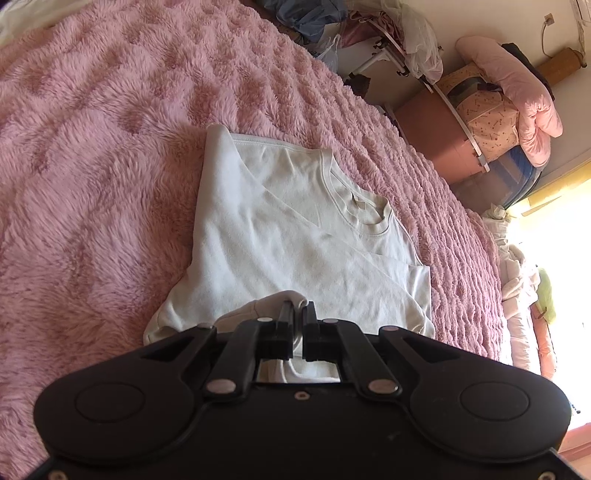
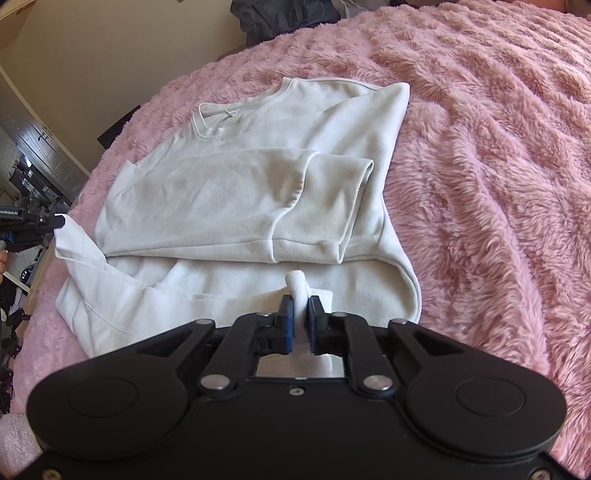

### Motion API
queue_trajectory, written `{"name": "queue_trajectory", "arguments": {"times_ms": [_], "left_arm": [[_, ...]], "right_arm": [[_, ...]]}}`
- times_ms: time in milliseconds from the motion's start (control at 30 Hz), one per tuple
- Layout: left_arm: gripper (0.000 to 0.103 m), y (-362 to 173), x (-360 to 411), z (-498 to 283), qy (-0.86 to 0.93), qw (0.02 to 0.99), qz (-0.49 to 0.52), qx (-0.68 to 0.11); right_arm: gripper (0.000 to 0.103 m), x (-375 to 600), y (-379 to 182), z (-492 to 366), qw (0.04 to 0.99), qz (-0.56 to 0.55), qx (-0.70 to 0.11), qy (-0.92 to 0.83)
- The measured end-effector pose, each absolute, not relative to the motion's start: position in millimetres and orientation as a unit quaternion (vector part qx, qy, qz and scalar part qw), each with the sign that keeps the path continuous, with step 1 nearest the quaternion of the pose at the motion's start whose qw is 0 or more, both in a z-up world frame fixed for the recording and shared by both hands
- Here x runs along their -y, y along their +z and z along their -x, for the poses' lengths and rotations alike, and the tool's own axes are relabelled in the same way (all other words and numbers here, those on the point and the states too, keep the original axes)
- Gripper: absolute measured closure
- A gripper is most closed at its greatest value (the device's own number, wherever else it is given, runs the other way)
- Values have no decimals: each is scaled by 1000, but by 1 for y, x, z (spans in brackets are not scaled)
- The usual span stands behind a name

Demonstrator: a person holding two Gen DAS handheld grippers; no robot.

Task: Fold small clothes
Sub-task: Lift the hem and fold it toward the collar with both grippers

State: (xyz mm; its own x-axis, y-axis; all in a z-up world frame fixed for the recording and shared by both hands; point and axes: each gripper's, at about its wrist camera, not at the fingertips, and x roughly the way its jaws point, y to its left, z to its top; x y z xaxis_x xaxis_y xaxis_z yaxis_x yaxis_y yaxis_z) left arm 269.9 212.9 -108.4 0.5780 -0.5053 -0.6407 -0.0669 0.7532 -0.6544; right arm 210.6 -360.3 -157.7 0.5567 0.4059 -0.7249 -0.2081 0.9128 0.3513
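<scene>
A white long-sleeved shirt [image 1: 295, 236] lies on the fluffy pink blanket [image 1: 92, 147], sleeves folded across its body, collar at the far side. In the right wrist view the shirt [image 2: 236, 184] shows its bottom hem lifted near me. My left gripper [image 1: 298, 310] is shut on a bunched edge of the shirt's hem. My right gripper [image 2: 300, 304] is shut on a pinch of the hem too. The left gripper [image 2: 40, 221] also shows at the far left of the right wrist view, holding the hem's other corner.
The pink blanket [image 2: 498, 184] covers the bed. Beside the bed stand a pink bedding pile [image 1: 517, 96], a folding rack [image 1: 406, 62] with bags, and dark clothes [image 2: 284, 14] at the bed's far end.
</scene>
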Motion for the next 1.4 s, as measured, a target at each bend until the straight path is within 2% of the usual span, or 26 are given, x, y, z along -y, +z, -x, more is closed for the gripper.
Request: {"name": "queue_trajectory", "arguments": {"times_ms": [300, 467, 900, 1233, 1267, 1333, 1400], "left_arm": [[103, -58, -222, -307, -129, 853, 320, -391], [103, -49, -233, -341, -111, 865, 315, -374], [102, -90, -243, -436, -73, 883, 297, -355], [102, -160, -243, -477, -22, 864, 288, -413], [99, -165, -243, -478, -18, 862, 289, -416], [85, -171, -244, -478, -3, 863, 287, -416], [78, -171, -244, -476, -3, 867, 283, -410]], "right_arm": [[95, 368, -91, -244, 924, -137, -322, 153], [95, 379, -72, -287, 939, -168, -272, 129], [95, 373, -100, -386, 940, -207, -255, 95], [95, 372, -142, -424, 930, -213, -295, 59], [95, 372, -146, -426, 928, -214, -300, 57], [95, 371, -151, -428, 926, -214, -306, 54], [94, 370, -156, -429, 926, -209, -312, 49]]}}
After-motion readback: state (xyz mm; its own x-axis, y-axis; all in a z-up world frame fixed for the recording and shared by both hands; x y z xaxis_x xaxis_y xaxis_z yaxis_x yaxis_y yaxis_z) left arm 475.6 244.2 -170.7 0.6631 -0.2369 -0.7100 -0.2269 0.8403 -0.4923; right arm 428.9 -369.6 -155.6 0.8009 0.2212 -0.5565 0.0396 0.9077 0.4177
